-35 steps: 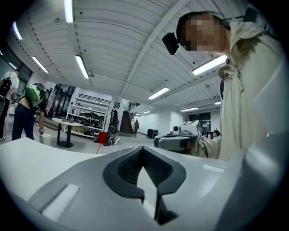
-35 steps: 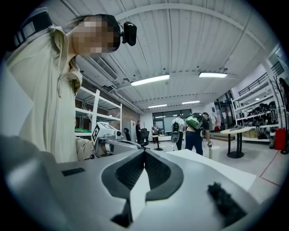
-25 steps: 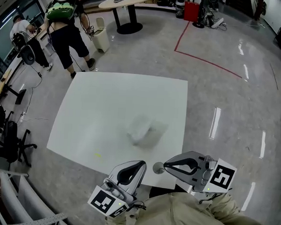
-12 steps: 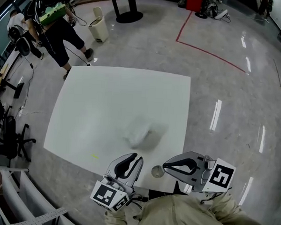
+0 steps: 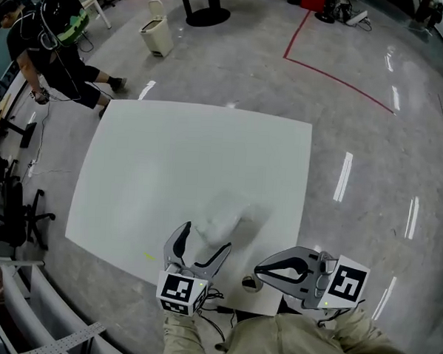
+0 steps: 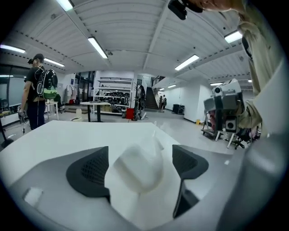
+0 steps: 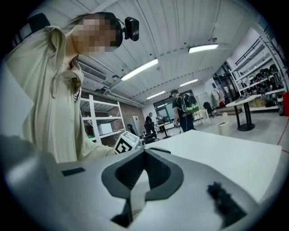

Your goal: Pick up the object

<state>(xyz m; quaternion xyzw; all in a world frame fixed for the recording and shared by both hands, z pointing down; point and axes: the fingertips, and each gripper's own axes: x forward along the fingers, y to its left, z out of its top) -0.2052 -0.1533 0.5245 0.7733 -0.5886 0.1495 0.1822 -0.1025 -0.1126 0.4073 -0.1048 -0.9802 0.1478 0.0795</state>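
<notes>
Head view, one white object (image 5: 223, 213), one table (image 5: 133, 168)

The head view is looking steeply down over the desk (image 5: 171, 155). The left gripper view is skimming low across it, close on the white object (image 5: 221, 213) that both share. The right gripper view is facing sideways along the desk's near edge.

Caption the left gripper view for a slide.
Left gripper, jaws opening, frames the white object on the white table; nothing gripped yet.
</notes>
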